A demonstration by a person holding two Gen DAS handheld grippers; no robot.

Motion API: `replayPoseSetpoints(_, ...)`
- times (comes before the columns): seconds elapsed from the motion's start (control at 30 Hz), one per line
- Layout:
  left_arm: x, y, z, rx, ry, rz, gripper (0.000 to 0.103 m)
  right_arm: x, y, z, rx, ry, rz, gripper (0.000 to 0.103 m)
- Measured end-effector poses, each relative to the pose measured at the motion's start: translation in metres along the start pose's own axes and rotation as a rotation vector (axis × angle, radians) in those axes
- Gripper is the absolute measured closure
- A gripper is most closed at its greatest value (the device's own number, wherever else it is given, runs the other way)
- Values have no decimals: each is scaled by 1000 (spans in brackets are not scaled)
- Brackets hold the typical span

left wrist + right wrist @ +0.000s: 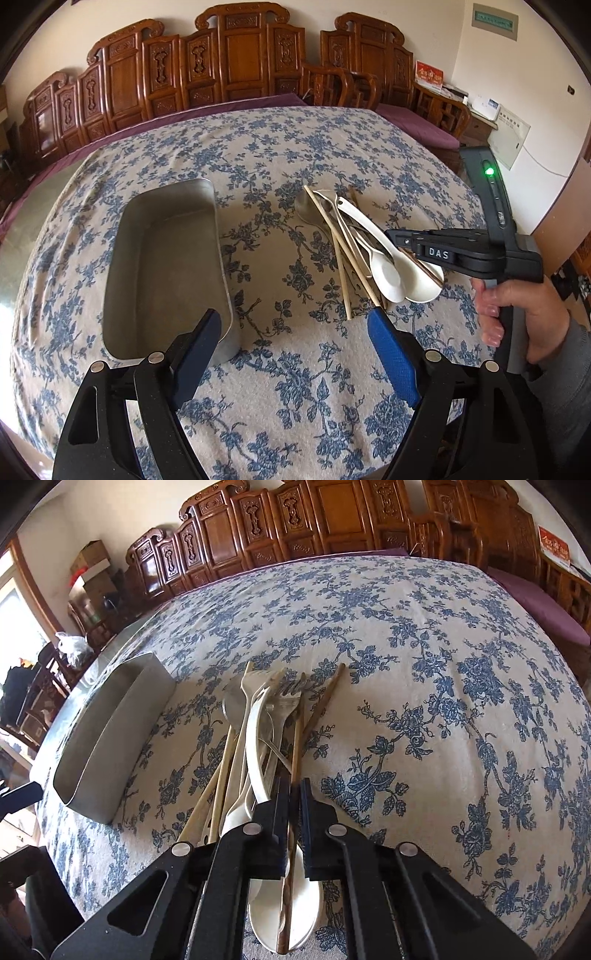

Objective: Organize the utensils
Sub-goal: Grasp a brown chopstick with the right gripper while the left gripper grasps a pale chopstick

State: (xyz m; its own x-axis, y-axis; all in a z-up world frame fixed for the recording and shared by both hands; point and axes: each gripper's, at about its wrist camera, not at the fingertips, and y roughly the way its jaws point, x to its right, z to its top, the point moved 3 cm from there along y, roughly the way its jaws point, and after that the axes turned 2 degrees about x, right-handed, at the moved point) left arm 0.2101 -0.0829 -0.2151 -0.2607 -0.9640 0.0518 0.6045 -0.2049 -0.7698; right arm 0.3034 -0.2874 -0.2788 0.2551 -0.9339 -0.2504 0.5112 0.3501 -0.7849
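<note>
Between my right gripper's point(294, 805) nearly closed fingers sits one brown chopstick point(295, 760), atop the utensil pile point(354, 243) mid-table. Lifting may drag the tangled spoons point(388, 273). Left gripper point(295, 350) hangs wide beside the tray point(207, 199).

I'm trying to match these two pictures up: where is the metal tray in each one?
Left wrist view: the metal tray lies left of centre, beside the left tool.
Right wrist view: the metal tray sits at the left, seen from its side.
Shared landmark: the utensil pile just right of it.
</note>
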Motion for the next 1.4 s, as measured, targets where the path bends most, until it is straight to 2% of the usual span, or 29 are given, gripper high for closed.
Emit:
replayPoseSetpoints(0.23,13,24,12,-23,26,-12,25,18,-21,0,47,55,38,97)
replayPoseSetpoints(0.53,29,60,20,-61,57,-3,27,35,-48,11,167,105,59,97)
replayPoseSetpoints(0.6,31,67,21,-70,58,-2,30,41,-53,15,192,136,89,97)
replayPoseSetpoints(0.73,33,78,24,-86,67,3,34,49,-55,17,207,147,69,97)
replayPoseSetpoints(0.8,33,83,25,-93,65,2,38,51,-58,18,222,145,51,97)
replayPoseSetpoints(0.97,35,95,27,-121,75,-13,56,56,-55,16,212,152,32,97)
replayPoseSetpoints(1.1,40,107,28,-151,79,-34,65,54,-51,15,200,135,18,97)
replayPoseSetpoints(1.2,39,118,27,-177,82,-19,76,52,-50,14,195,124,15,97)
replayPoseSetpoints(1.3,41,121,26,-176,101,-15,80,50,-48,14,191,119,15,97)
replayPoseSetpoints(1.37,43,119,26,-182,109,-18,98,48,-48,15,190,119,16,97)
replayPoseSetpoints(1.4,43,118,26,-185,111,-17,99,48,-48,15,190,119,17,97)
